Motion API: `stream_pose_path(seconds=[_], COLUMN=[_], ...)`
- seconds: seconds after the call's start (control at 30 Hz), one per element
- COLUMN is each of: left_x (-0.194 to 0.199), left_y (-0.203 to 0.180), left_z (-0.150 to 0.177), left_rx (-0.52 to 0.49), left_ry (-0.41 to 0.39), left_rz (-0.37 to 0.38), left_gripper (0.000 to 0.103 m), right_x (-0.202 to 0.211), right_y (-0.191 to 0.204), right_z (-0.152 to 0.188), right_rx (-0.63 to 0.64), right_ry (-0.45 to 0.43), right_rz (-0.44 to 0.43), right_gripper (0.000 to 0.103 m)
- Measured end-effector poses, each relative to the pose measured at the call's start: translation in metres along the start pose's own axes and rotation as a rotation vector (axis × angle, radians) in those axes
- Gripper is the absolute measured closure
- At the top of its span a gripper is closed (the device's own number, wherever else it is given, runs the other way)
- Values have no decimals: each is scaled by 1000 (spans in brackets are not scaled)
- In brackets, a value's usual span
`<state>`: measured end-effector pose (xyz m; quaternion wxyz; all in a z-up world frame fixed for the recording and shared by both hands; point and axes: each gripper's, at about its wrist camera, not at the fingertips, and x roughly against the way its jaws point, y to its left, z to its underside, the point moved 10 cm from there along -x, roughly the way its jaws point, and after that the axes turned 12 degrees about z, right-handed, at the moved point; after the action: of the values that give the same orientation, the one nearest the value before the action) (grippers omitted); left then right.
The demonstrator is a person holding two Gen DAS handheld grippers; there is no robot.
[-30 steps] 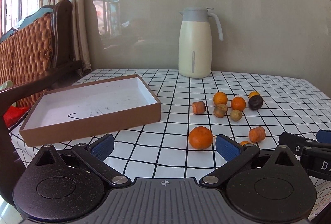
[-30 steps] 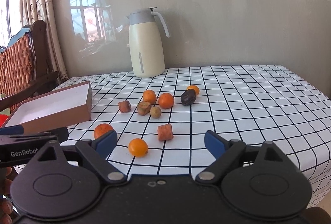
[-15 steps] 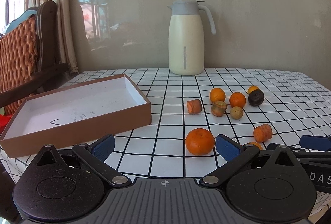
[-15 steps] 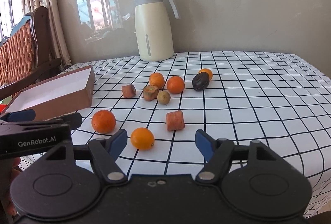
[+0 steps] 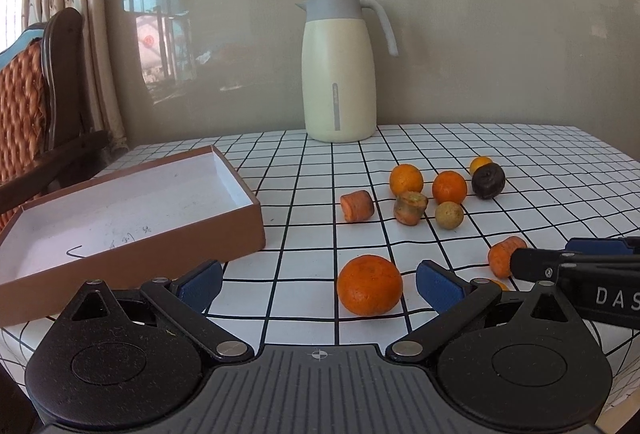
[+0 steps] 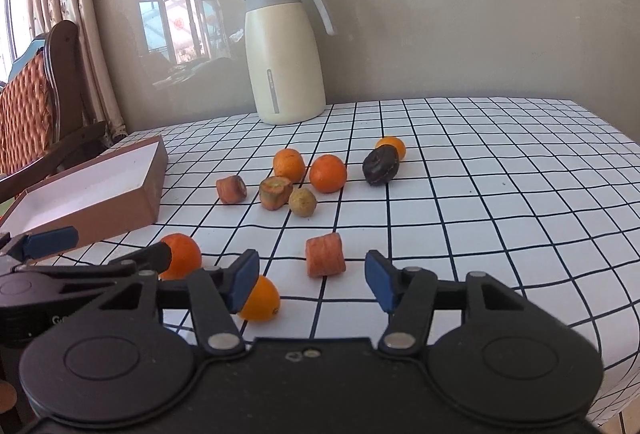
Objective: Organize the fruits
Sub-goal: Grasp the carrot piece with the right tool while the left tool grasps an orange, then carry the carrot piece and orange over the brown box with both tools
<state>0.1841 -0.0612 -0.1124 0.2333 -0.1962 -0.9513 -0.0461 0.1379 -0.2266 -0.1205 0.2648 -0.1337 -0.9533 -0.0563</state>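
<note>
Several fruits lie on the checked tablecloth (image 5: 520, 153). My left gripper (image 5: 318, 284) is open, with a large orange (image 5: 369, 290) just ahead between its blue pads, nearer the right one. My right gripper (image 6: 312, 276) is open, with a carrot-coloured chunk (image 6: 325, 254) just ahead between its pads. A small orange (image 6: 260, 298) sits by its left pad. Farther back lie two oranges (image 6: 289, 164), a dark round fruit (image 6: 381, 165), brownish pieces (image 6: 275, 192) and a small yellow-green fruit (image 6: 303, 201). An empty brown box (image 5: 120, 209) with white inside stands at the left.
A cream thermos jug (image 5: 338, 67) stands at the back of the table by the wall. A wooden chair (image 5: 36, 105) with an orange woven back is off the table's left side. The table's right edge (image 6: 616, 218) drops away at the right.
Both grippers have moved forward and lower toward the fruits. The large orange now sits between the left pads, and the carrot-coloured chunk between the right pads. Nothing has been gripped.
</note>
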Motion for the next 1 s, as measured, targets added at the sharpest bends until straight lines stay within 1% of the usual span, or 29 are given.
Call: stream_pose_path(seconds=[0.03, 0.07, 0.1, 0.27, 0.53, 0.6, 0.73, 0.8, 0.87, 0.93, 1.0], left_x=[-2, -4, -7, -19, -34, -37, -39, -40, -41, -41, -41], left_y=[-1, -3, -5, -14, -16, -15, -16, -16, -17, -19, -21], left_z=[0, 0, 1, 5, 13, 15, 16, 18, 19, 20, 21], left_rx=[3, 2, 1, 8, 26, 32, 42, 48, 55, 47, 41], left_ry=[-2, -1, 10, 28, 50, 54, 56, 59, 61, 65, 63], left_rz=[4, 14, 26, 48, 56, 57, 67, 71, 79, 80, 82], left_gripper=[1, 9, 14, 15, 26, 33, 39, 50, 53, 55, 60], right_x=[-2, -5, -9, -24, -44, -47, -51, -52, -53, -52, -51], right_y=[-1, -2, -3, -2, -2, -1, 0, 1, 1, 3, 4], right_z=[-2, -4, -5, -9, -6, -4, -1, 1, 2, 2, 2], right_rx=[-2, -2, -1, 15, 12, 11, 12, 13, 12, 19, 23], right_ry=[-1, -1, 0, 3, 39, 46, 59, 62, 63, 59, 57], right_rz=[2, 3, 3, 7, -11, -15, -25, -28, -32, -35, -35], right_gripper=[57, 58, 62, 66, 71, 72, 76, 79, 82, 88, 88])
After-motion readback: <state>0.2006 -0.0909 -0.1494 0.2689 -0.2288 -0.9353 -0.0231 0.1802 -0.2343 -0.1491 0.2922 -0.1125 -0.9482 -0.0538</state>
